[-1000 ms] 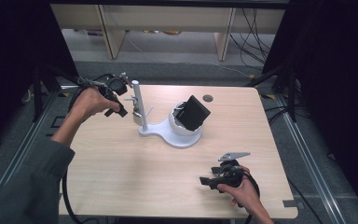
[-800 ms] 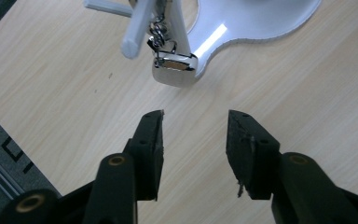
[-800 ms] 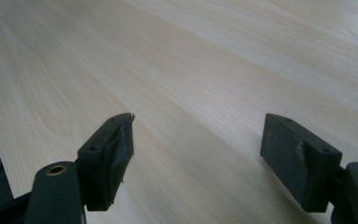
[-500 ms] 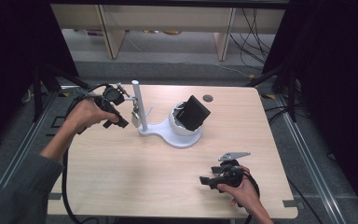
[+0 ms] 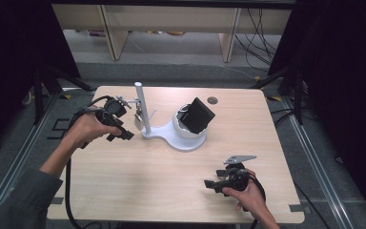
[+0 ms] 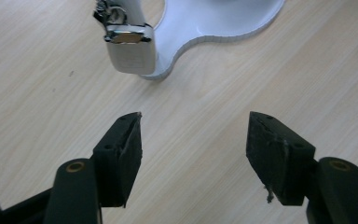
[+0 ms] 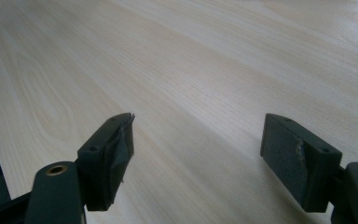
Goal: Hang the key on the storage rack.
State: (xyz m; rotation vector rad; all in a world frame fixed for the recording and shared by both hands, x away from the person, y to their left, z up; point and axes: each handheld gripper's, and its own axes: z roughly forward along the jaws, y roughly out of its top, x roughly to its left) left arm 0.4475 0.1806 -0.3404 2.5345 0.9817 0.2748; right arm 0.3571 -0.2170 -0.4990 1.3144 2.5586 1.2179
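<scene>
The left gripper [image 6: 193, 154], jaws just opened wide and empty, hovers near the small padlock [image 6: 129, 46] hanging beside the white stand's [image 5: 171, 136] post, while the right gripper [image 7: 196, 161] rests spread over bare table [image 5: 138, 186]

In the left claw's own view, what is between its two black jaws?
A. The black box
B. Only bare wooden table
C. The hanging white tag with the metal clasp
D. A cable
B: the left claw stands open over bare table; the white tag hangs beyond its jaws.
</scene>
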